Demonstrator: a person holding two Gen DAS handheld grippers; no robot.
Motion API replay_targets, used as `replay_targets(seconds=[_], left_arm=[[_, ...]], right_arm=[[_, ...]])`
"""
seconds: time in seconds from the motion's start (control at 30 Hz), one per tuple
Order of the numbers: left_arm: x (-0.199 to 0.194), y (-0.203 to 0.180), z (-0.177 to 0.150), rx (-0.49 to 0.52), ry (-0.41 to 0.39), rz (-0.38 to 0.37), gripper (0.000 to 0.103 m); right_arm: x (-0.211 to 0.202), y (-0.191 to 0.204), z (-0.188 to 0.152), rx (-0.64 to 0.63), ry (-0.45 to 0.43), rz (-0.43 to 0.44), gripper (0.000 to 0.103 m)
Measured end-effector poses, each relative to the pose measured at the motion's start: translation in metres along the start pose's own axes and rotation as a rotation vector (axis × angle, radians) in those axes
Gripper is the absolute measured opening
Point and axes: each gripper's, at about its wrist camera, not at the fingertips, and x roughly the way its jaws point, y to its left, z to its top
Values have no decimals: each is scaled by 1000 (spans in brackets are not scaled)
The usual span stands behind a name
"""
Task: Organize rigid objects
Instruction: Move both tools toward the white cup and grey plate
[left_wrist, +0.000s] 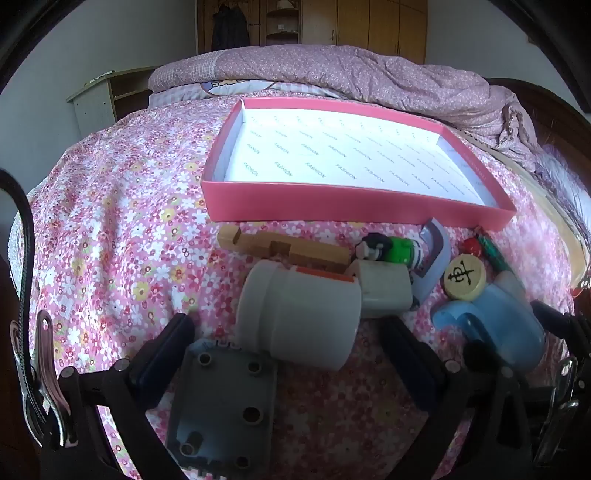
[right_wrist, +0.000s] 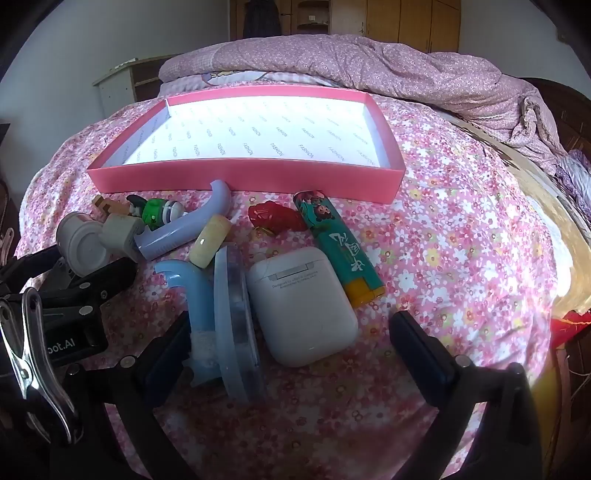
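looking down: we see a pile of small things on the bed just before the near wall of the pink box (right_wrist: 243, 177).
open room: we find bare floral bedspread (right_wrist: 461, 229) to the right of the pile; on the left wrist view the cover lies free left of the box (left_wrist: 354, 203).
box: its white printed floor holds nothing, and it lies flat on the cover.
left claw (left_wrist: 291, 354): jaws wide apart, gripping nothing; the gray pipe fitting (left_wrist: 299, 314) and a gray plate with holes (left_wrist: 225, 406) lie between them.
right claw (right_wrist: 291, 347): jaws wide apart, gripping nothing; the white earbud case (right_wrist: 301, 306) and a clear blue lid (right_wrist: 236, 325) lie between them.
pile edges: the green lighter (right_wrist: 340, 247) marks the right edge, the wooden puzzle (left_wrist: 280, 249) the left.
room: we see a rumpled purple quilt (right_wrist: 369, 62) behind the box, wooden wardrobes beyond.
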Motion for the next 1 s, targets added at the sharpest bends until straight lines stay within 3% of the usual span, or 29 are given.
replay_targets(seconds=[0.83, 1.0], left_arm=[[0, 0, 0, 3, 3, -2, 103], [-3, 6, 3, 62, 27, -50, 102]], right_arm=[[-1, 2, -1, 3, -2, 5, 103], [-2, -4, 1, 0, 4, 39, 103]])
